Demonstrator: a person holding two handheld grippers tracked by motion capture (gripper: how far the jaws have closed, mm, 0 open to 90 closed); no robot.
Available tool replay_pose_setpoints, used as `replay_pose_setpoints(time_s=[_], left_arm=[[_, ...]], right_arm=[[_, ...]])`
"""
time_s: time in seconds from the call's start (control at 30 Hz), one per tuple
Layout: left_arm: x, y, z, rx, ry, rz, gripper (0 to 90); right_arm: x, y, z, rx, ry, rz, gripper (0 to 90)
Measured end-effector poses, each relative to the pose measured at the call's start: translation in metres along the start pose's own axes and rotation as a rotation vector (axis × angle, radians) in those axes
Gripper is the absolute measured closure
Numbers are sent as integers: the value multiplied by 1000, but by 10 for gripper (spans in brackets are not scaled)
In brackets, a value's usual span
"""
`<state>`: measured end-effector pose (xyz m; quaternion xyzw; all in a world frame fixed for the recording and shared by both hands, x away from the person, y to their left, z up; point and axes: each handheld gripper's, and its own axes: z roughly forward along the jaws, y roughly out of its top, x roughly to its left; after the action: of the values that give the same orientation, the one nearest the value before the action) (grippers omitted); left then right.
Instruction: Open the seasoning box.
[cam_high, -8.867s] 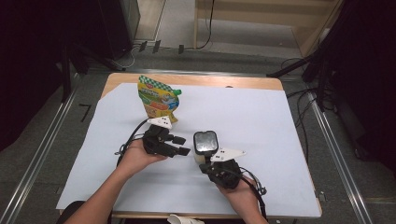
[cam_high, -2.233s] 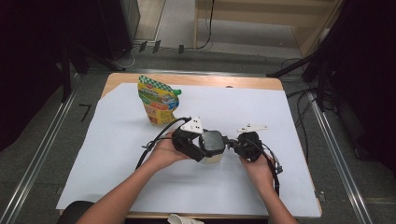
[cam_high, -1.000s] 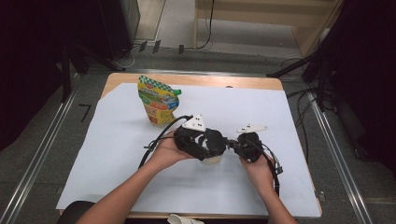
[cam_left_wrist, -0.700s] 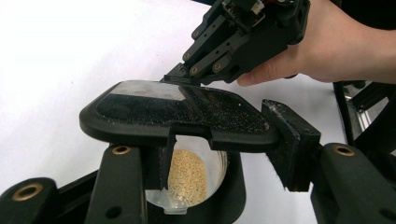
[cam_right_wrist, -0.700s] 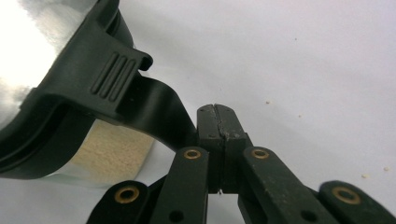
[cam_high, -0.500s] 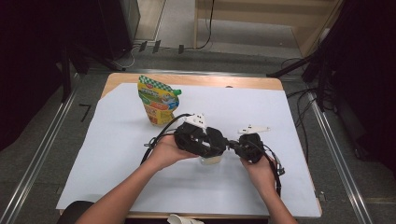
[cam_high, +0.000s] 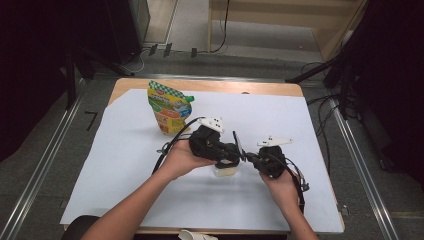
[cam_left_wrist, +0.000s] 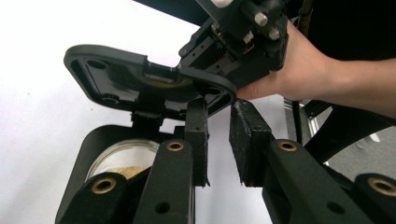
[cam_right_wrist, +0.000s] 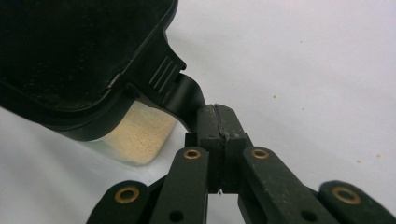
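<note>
A small clear jar of beige grain stands mid-table under a black lid frame. Its hinged black flap is swung up, and in the high view it shows edge-on as a thin flap. My left gripper reaches over the jar from the left. Its jaws have just been closing, and a gap remains between the pads. The flap's rim sits right at their tips, with nothing pinched. My right gripper comes from the right, shut on the lid's ridged black tab.
A colourful stand-up pouch stands behind and left of the jar. White paper covers the wooden table. Cables trail from both grippers. Dark equipment flanks the table on both sides.
The left gripper has risen slightly over the jar and the flap now stands up. The right hand has kept still on the tab.
</note>
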<state>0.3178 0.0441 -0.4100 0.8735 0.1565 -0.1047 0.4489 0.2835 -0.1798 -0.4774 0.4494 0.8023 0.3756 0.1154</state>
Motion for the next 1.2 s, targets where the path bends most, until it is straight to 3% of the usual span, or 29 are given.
replay_pose_setpoints(time_s=[0.17,0.57,0.8,0.97,1.07,1.1,1.2], left_arm=[[3,7,7,-4,-38,-9,835],[10,15,20,1,-86,-23,830],[11,12,7,-13,-65,-32,772],[17,4,-8,-18,-13,-62,678],[18,0,-12,-26,16,-51,668],[18,-2,-15,-27,45,-40,669],[19,-5,-19,-40,52,-28,685]], right_arm=[[0,-1,0,1,-4,3,900],[0,-3,-1,10,4,17,900],[2,-6,-9,0,28,23,900],[10,-10,-20,-19,49,14,900],[14,-14,-25,-24,64,17,879],[19,-17,-28,-34,81,13,868],[26,-21,-33,-44,96,11,854]])
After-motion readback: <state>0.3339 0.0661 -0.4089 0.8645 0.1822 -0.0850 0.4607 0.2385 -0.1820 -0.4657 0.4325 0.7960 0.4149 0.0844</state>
